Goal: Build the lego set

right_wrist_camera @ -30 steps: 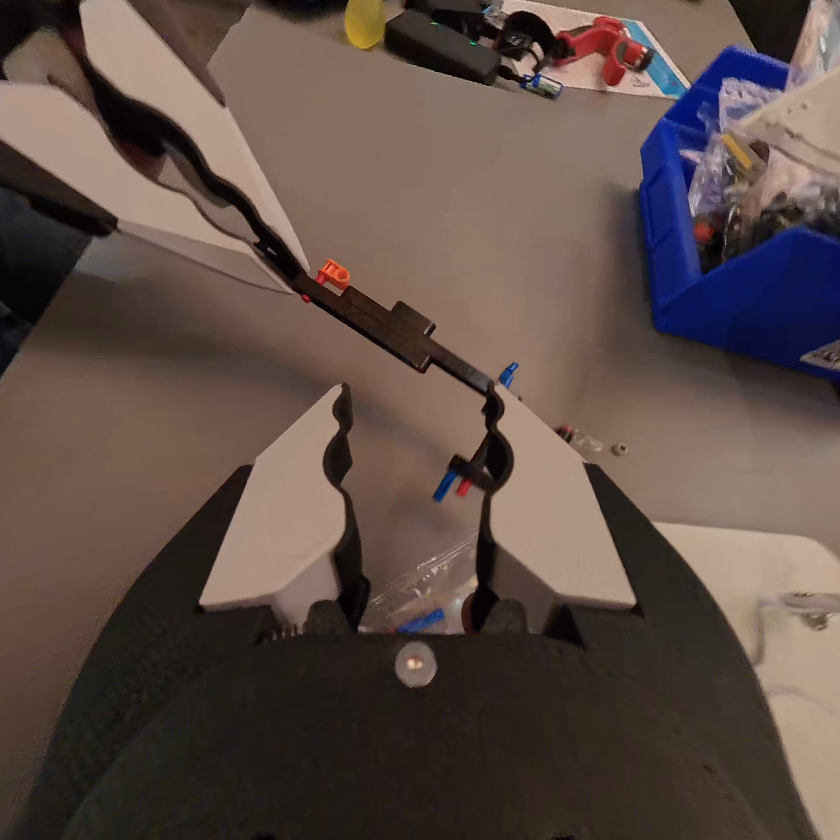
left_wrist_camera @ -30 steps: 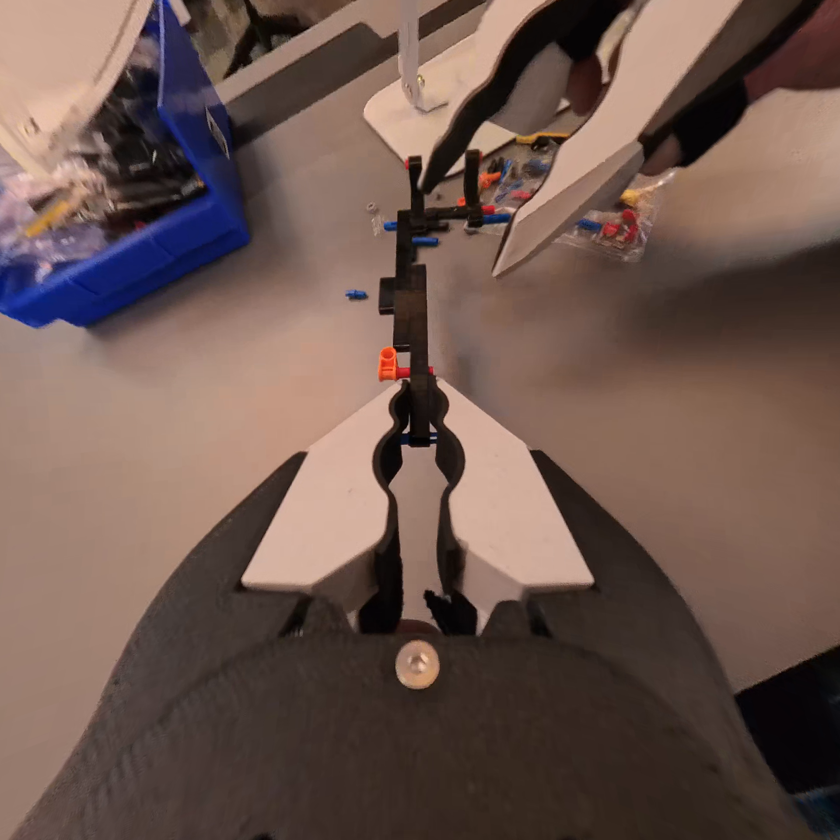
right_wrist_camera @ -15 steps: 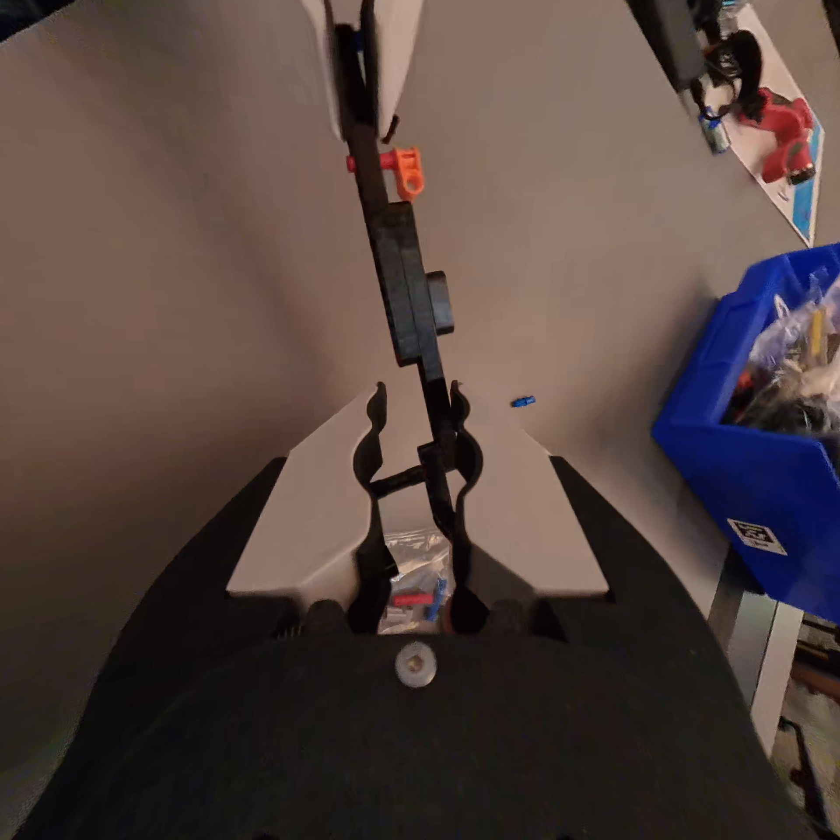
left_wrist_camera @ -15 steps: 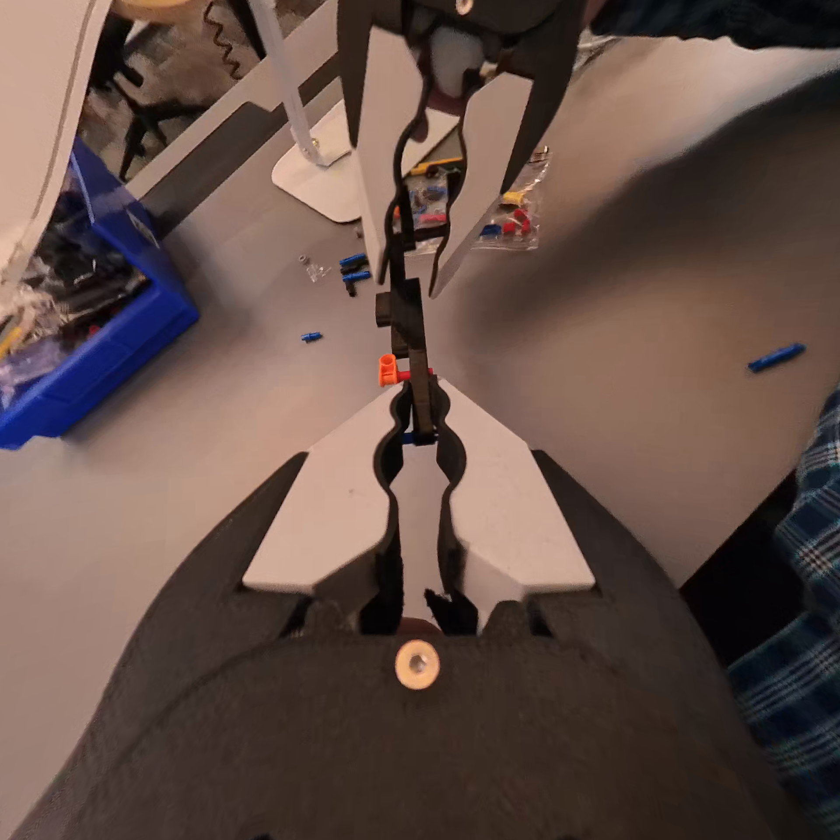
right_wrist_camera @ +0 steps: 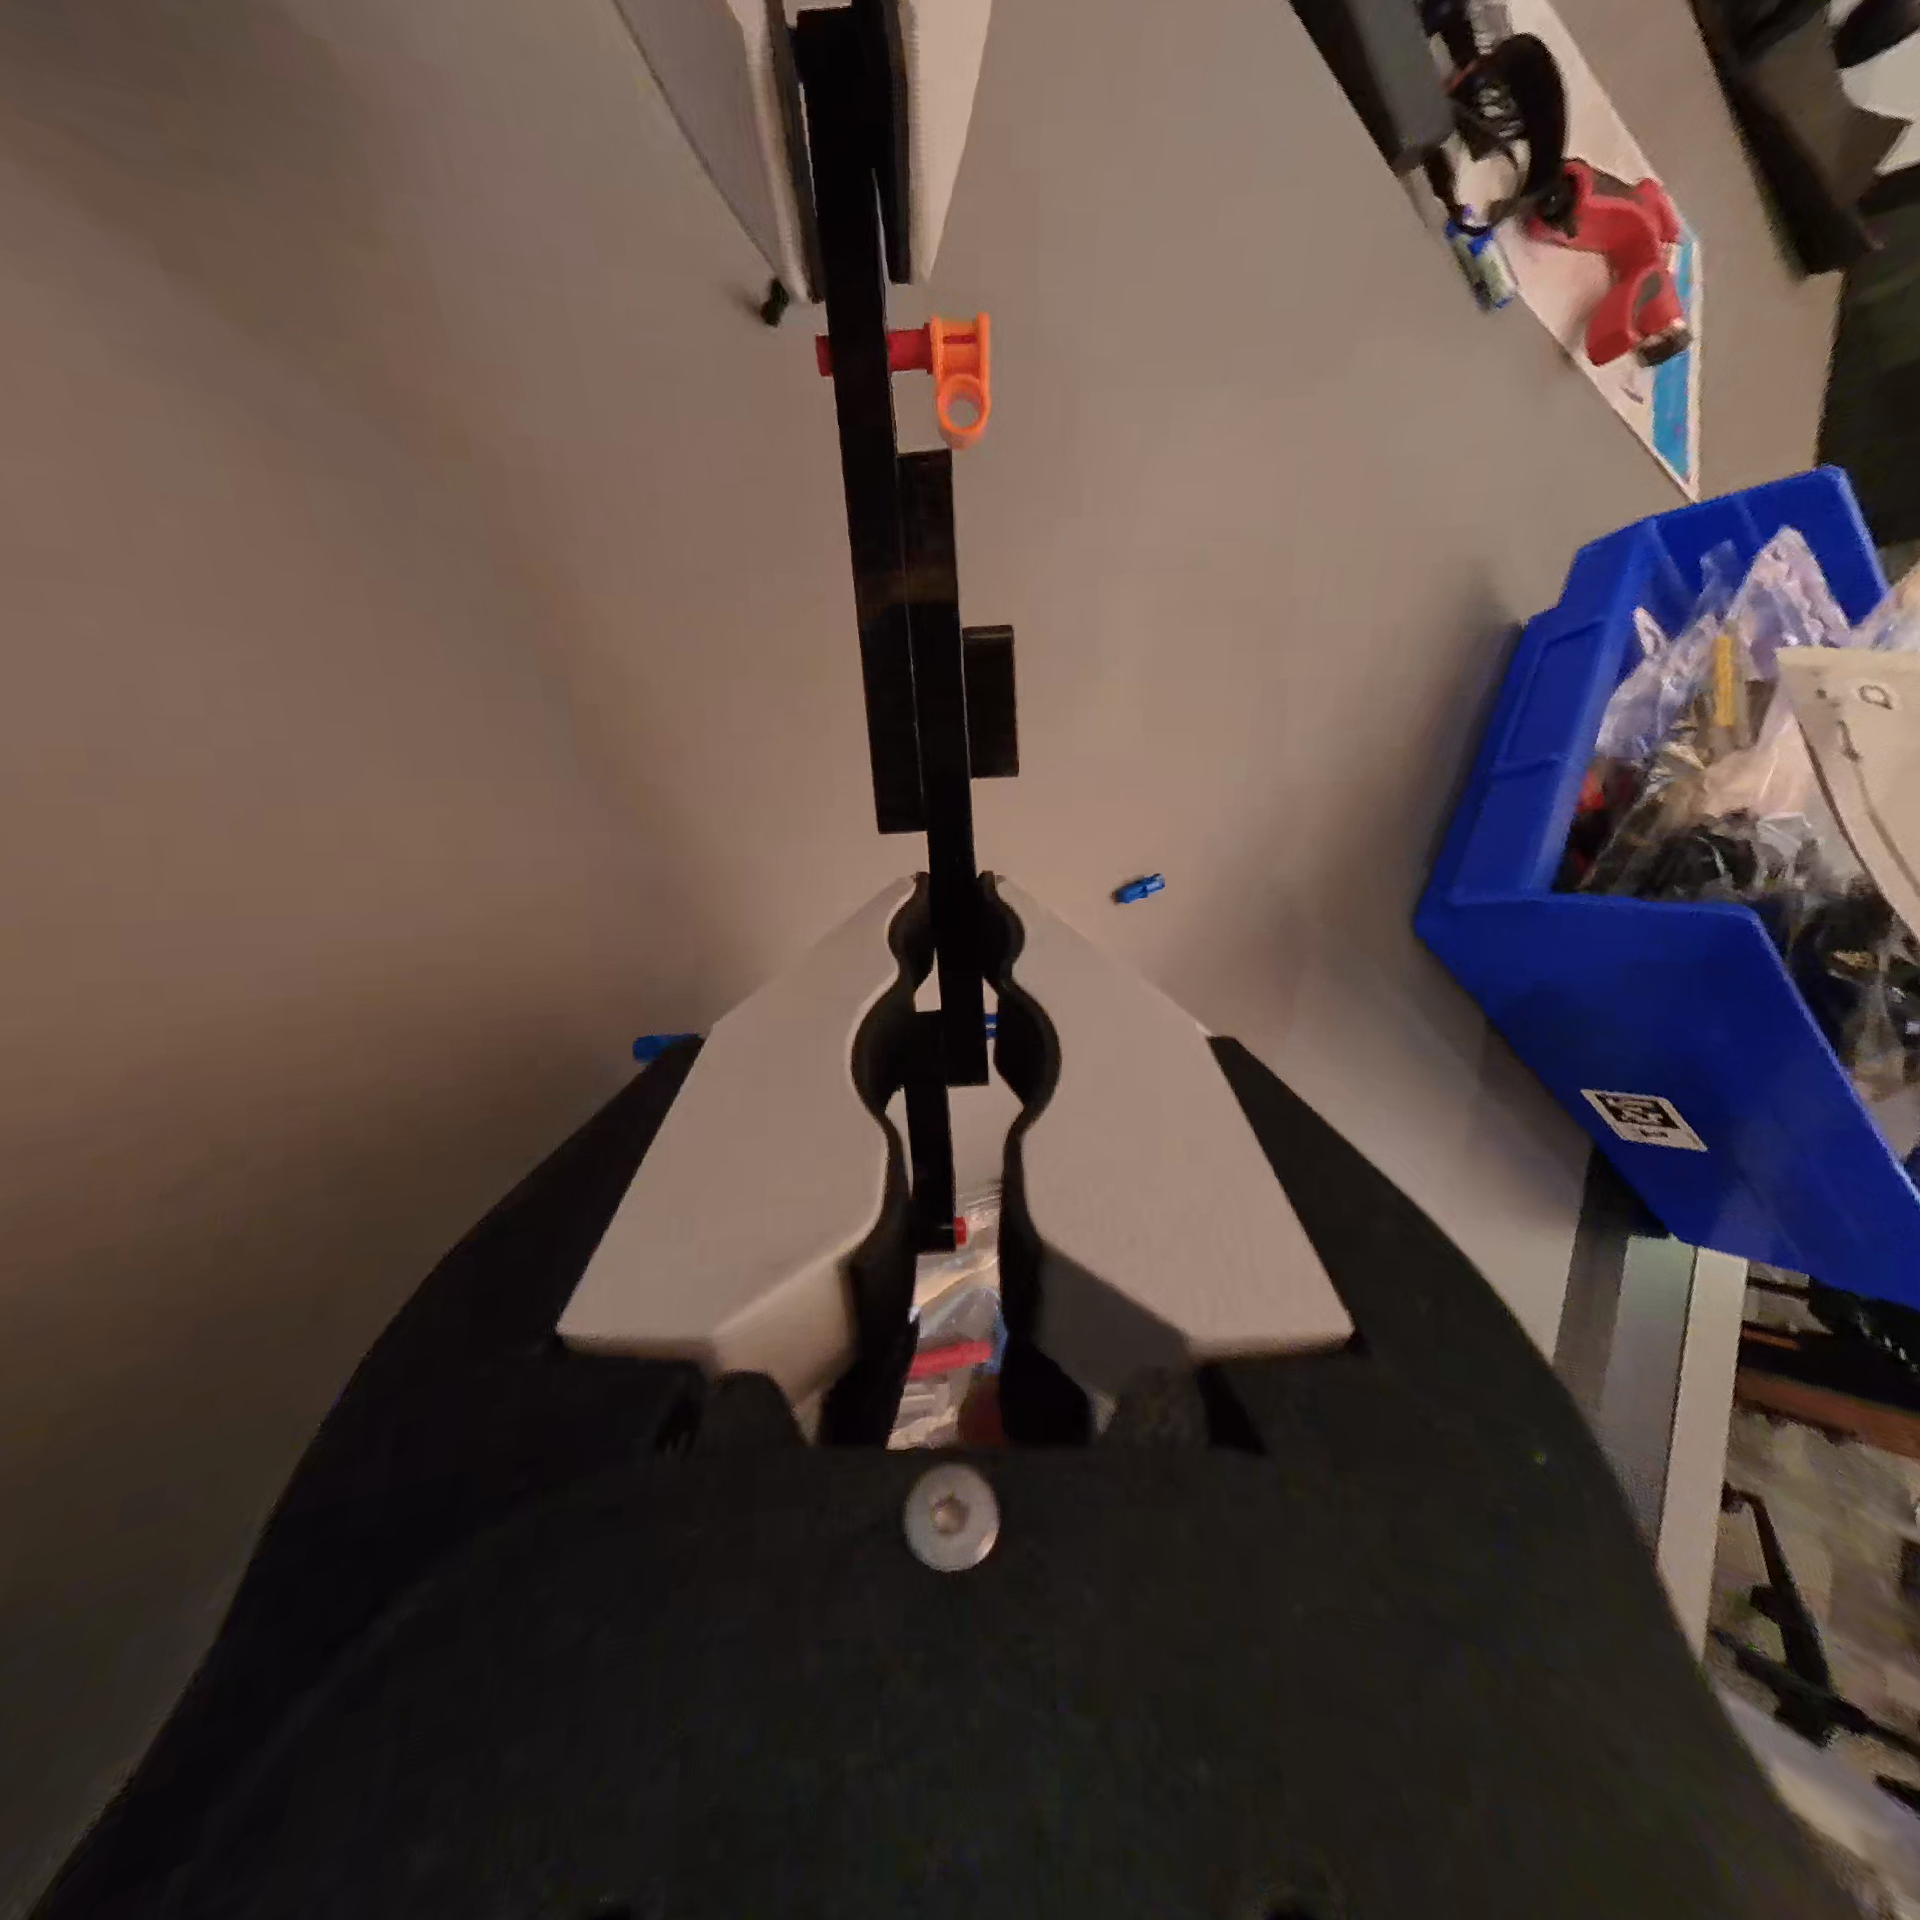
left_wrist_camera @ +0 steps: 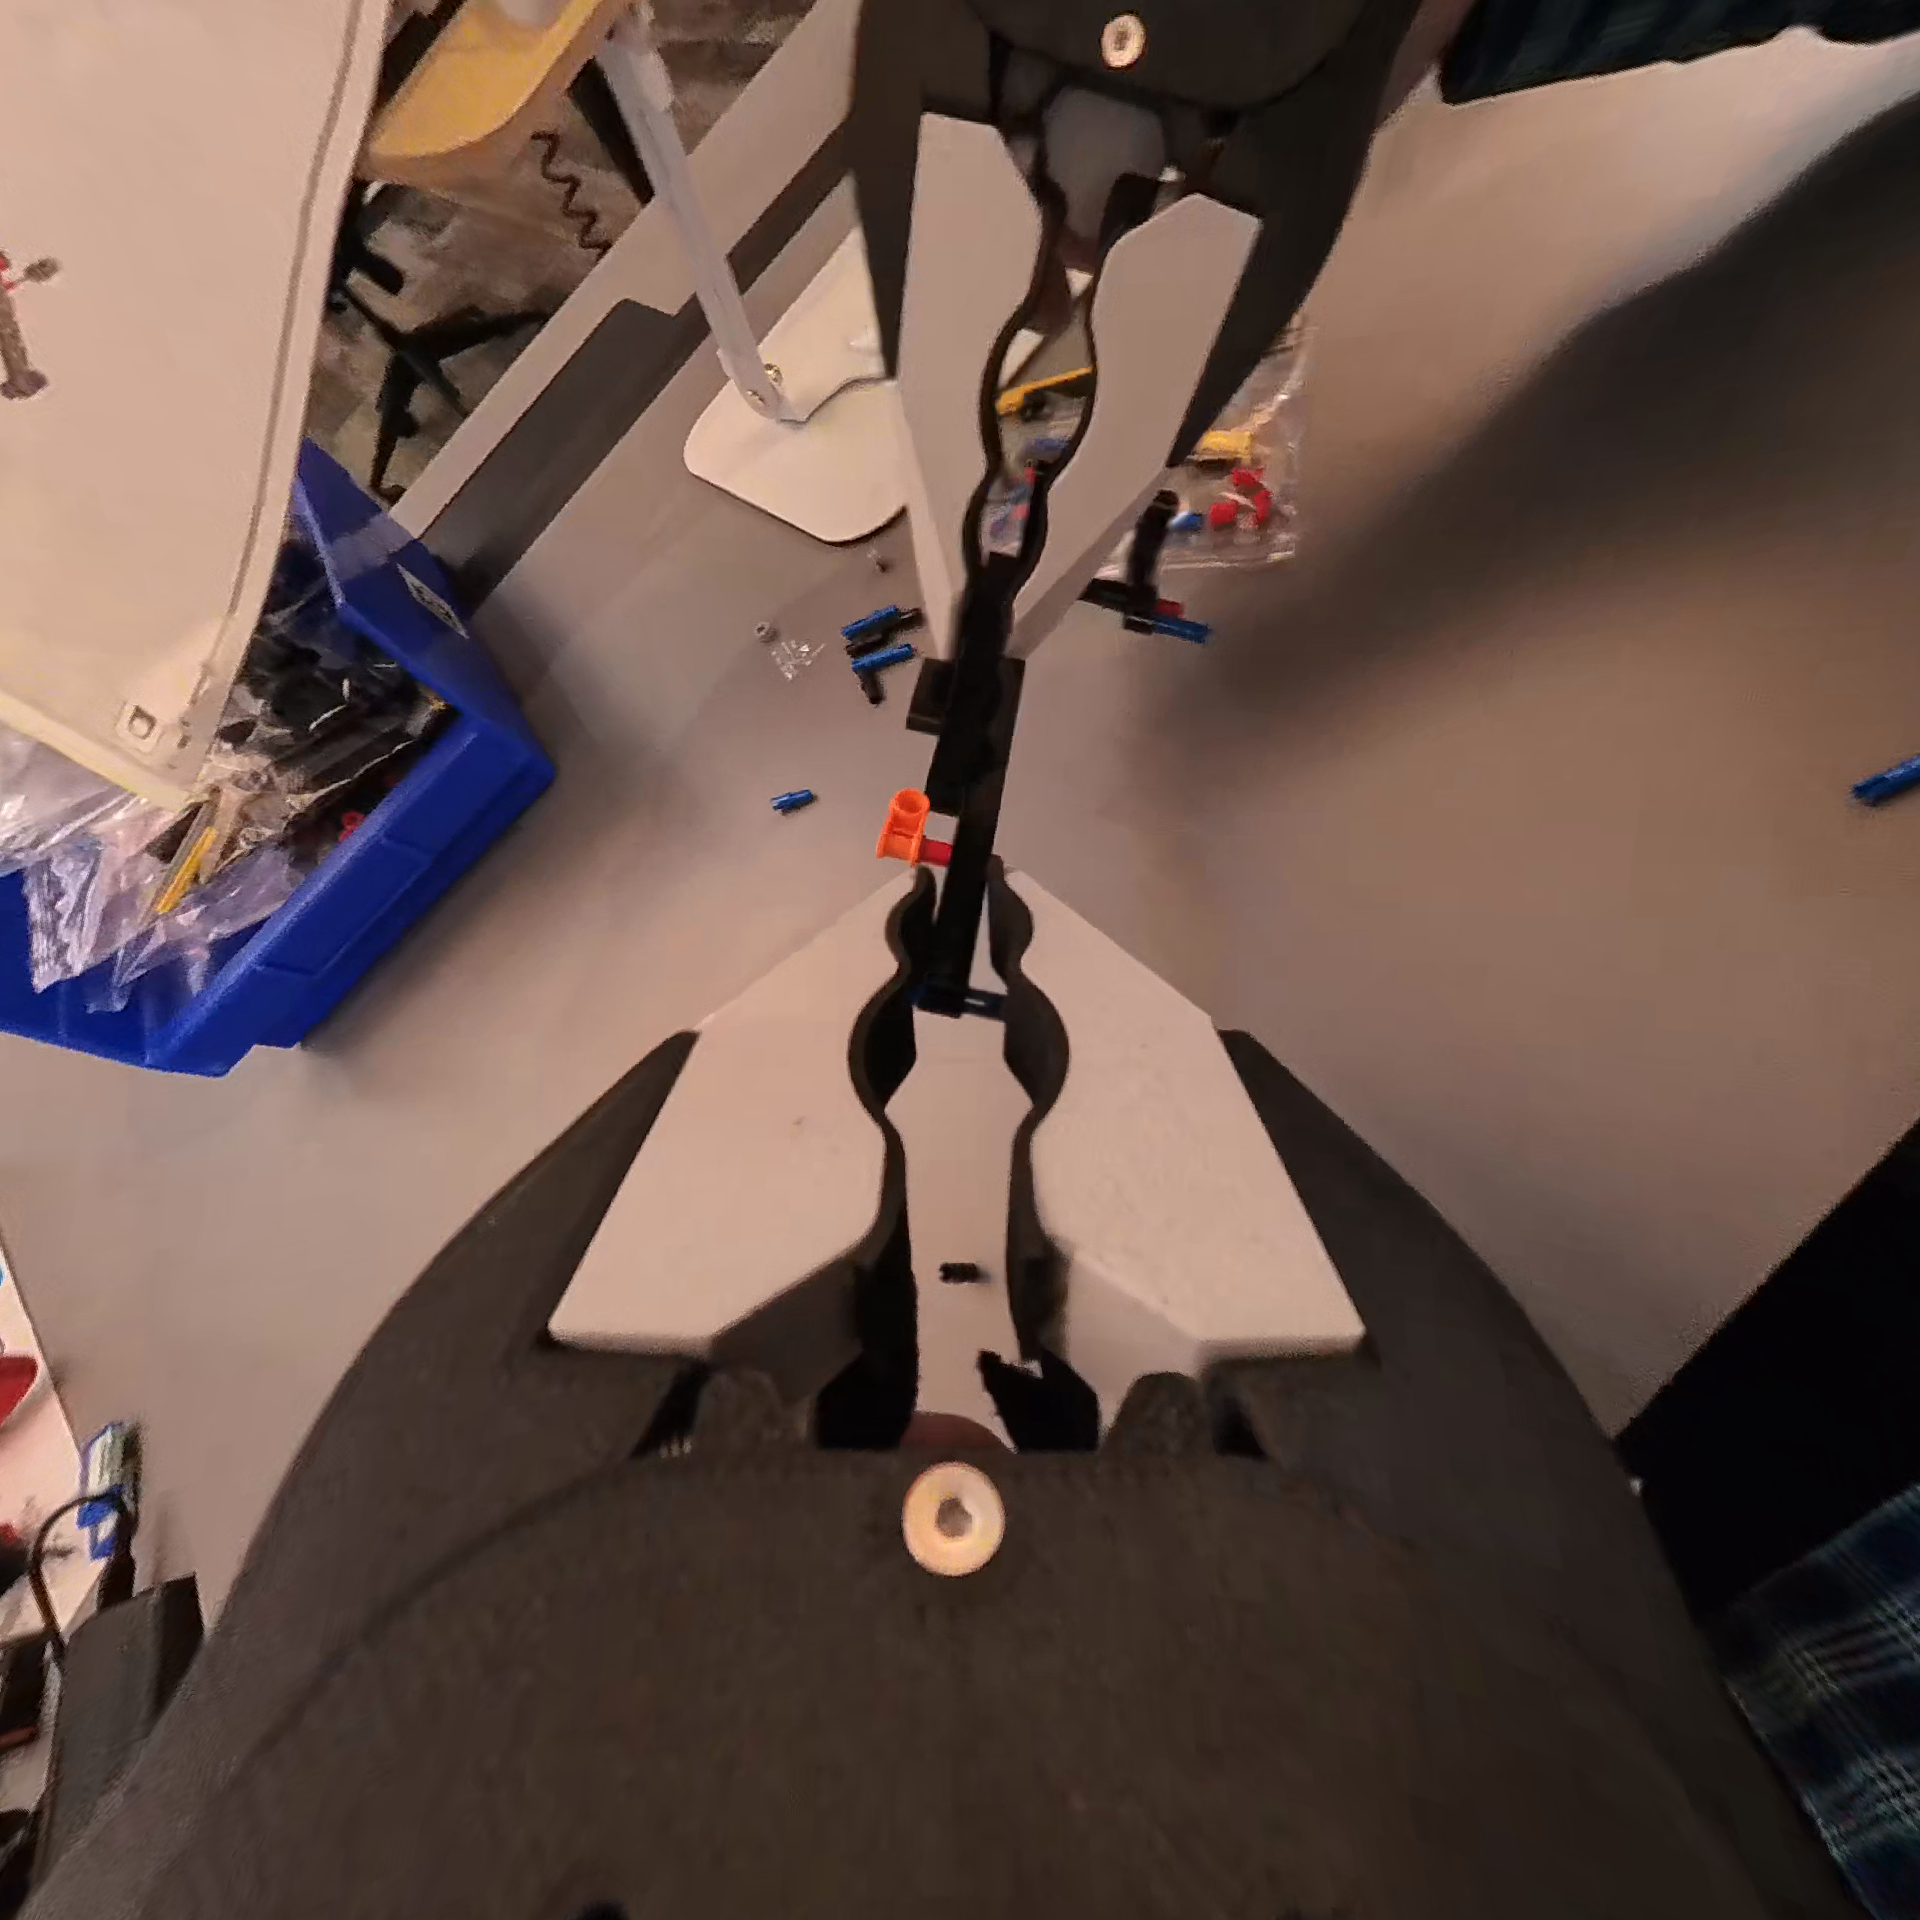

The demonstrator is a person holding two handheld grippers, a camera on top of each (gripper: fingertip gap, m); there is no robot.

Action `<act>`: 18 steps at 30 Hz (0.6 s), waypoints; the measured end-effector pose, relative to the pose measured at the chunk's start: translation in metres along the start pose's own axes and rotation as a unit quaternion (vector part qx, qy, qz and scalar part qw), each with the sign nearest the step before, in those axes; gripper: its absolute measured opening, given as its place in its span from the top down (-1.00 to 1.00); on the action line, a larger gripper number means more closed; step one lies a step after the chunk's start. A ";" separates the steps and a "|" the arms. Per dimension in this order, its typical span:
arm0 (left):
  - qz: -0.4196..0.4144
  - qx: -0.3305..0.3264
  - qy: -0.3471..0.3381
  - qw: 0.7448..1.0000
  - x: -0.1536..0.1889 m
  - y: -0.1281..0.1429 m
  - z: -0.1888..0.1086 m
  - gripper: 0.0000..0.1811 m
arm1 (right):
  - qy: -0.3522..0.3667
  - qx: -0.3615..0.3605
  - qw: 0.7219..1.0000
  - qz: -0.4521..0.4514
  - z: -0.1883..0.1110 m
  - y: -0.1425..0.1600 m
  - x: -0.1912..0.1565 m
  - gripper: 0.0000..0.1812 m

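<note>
A long black lego assembly (left_wrist_camera: pixel 971 727) with an orange connector (left_wrist_camera: pixel 902 826) on a red pin hangs in the air between both grippers, over the grey table (left_wrist_camera: pixel 1455 831). My left gripper (left_wrist_camera: pixel 956 881) is shut on its near end, by a blue pin. My right gripper (left_wrist_camera: pixel 987 644) comes in from the top of the left wrist view and is shut on the far end. In the right wrist view the assembly (right_wrist_camera: pixel 904 623) runs from my right gripper (right_wrist_camera: pixel 951 883) up to the left gripper (right_wrist_camera: pixel 852 260), with the orange connector (right_wrist_camera: pixel 961 379) near the top.
A blue bin (left_wrist_camera: pixel 343 935) full of bagged parts stands at the left, and shows in the right wrist view (right_wrist_camera: pixel 1662 987) too. A clear bag of small parts (left_wrist_camera: pixel 1236 499), a white stand base (left_wrist_camera: pixel 800 457), a small black sub-assembly (left_wrist_camera: pixel 1143 582) and loose blue pins (left_wrist_camera: pixel 878 623) lie behind. The tips of one gripper are about 9 cm away from the tips of the other.
My right gripper, open a second ago, has swung in line with the assembly and shut on its far end. The left gripper has kept its hold.
</note>
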State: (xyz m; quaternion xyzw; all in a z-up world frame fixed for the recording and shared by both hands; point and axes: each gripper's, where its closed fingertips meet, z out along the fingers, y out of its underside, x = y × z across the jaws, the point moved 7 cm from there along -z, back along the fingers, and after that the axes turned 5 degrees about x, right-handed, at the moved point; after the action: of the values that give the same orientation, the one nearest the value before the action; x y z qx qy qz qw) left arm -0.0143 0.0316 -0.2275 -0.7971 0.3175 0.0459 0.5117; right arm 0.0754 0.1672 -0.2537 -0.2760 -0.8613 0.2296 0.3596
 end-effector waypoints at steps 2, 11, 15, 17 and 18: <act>-0.023 0.007 -0.028 0.999 -0.007 0.000 0.000 0.85 | 0.016 0.005 1.000 0.020 0.000 -0.001 0.001 0.96; -0.253 0.038 -0.099 0.962 -0.033 0.019 -0.001 0.19 | 0.084 0.040 0.988 0.119 -0.011 -0.004 0.014 0.95; -0.322 0.067 -0.065 0.942 -0.030 0.016 0.007 0.21 | 0.100 0.054 0.984 0.136 -0.011 -0.010 0.017 0.95; -0.358 0.096 -0.050 0.927 -0.030 0.010 0.012 0.26 | 0.102 0.061 0.983 0.139 -0.009 -0.014 0.016 0.95; -0.374 0.107 -0.044 0.920 -0.032 0.008 0.014 0.26 | 0.103 0.063 0.983 0.140 -0.007 -0.015 0.016 0.95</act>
State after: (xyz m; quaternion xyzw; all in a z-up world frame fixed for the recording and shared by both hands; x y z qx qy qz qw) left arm -0.0403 0.0559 -0.2281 -0.7951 -0.0232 -0.1480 0.5877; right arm 0.0664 0.1678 -0.2317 -0.3928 -0.7565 0.3015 0.4273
